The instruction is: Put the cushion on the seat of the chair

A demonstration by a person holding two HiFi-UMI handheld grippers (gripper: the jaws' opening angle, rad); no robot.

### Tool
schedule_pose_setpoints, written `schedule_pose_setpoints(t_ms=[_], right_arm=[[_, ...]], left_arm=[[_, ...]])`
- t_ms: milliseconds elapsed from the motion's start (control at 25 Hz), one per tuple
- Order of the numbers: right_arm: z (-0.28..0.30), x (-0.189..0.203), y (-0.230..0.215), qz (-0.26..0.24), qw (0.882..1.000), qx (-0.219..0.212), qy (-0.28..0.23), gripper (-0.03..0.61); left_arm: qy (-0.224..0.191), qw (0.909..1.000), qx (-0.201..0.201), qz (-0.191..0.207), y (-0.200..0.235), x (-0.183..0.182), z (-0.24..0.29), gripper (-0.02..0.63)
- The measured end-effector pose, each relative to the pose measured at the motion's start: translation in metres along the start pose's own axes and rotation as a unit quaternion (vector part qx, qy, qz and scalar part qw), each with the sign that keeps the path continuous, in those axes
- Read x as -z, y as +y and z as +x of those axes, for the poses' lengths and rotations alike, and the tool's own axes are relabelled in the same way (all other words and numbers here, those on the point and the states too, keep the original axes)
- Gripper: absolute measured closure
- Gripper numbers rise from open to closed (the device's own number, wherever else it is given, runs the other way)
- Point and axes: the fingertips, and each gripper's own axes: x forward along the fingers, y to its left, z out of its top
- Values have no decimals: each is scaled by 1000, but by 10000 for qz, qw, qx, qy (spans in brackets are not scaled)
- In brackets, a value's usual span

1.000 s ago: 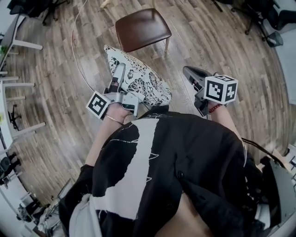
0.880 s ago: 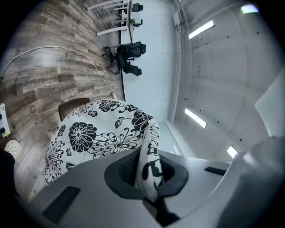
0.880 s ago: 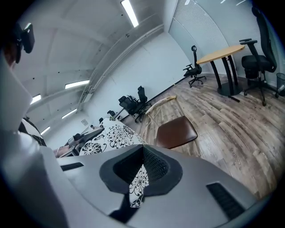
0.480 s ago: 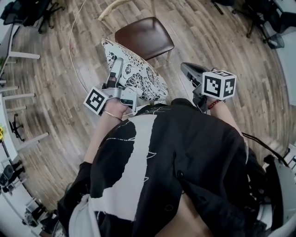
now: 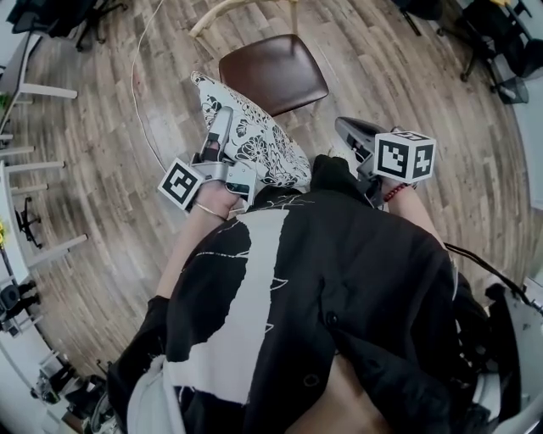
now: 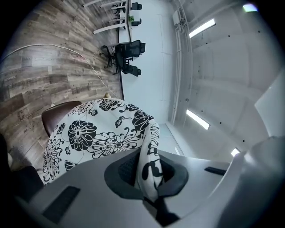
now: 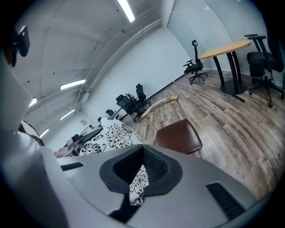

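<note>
A black-and-white floral cushion (image 5: 254, 140) hangs tilted in the air just short of the chair's brown seat (image 5: 273, 72). My left gripper (image 5: 216, 136) is shut on the cushion's left edge. In the left gripper view a fold of the cushion (image 6: 95, 133) is pinched between the pads, and the seat (image 6: 55, 118) shows beyond it. My right gripper (image 5: 349, 136) hovers to the right of the cushion, apart from it. Its jaws stand a narrow slit apart with nothing in them. In the right gripper view the cushion (image 7: 113, 133) is at the left and the seat (image 7: 178, 136) is straight ahead.
The chair's curved wooden back (image 5: 225, 10) stands beyond the seat. A white cable (image 5: 140, 93) runs over the wooden floor to the left. White desk legs (image 5: 38, 85) line the left side, and office chairs (image 5: 501, 34) stand at the top right. A round table (image 7: 225, 46) is farther off.
The chair seat now sits lower in the head view, closer to the cushion's far corner. The left gripper keeps its hold on the cushion, and the right gripper stays beside it.
</note>
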Motion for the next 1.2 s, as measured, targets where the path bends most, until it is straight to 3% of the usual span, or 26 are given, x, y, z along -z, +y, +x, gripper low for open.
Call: schedule_pose_setpoints(t_ms=[200, 440, 720, 1200], right_arm=[[10, -6, -5, 103, 9998, -130, 79, 563], [26, -20, -15, -129, 9989, -406, 213, 564], [36, -25, -23, -290, 9970, -517, 492, 563], [31, -48, -22, -545, 9905, -659, 1074, 564]], left_arm=[[-93, 9999, -90, 5, 0, 0, 4, 591], [-567, 9982, -132, 116, 5, -8, -3, 591], [-1013, 9945, -250, -42, 20, -15, -9, 592], [-1738, 9839, -329, -259, 8, -19, -15, 591]])
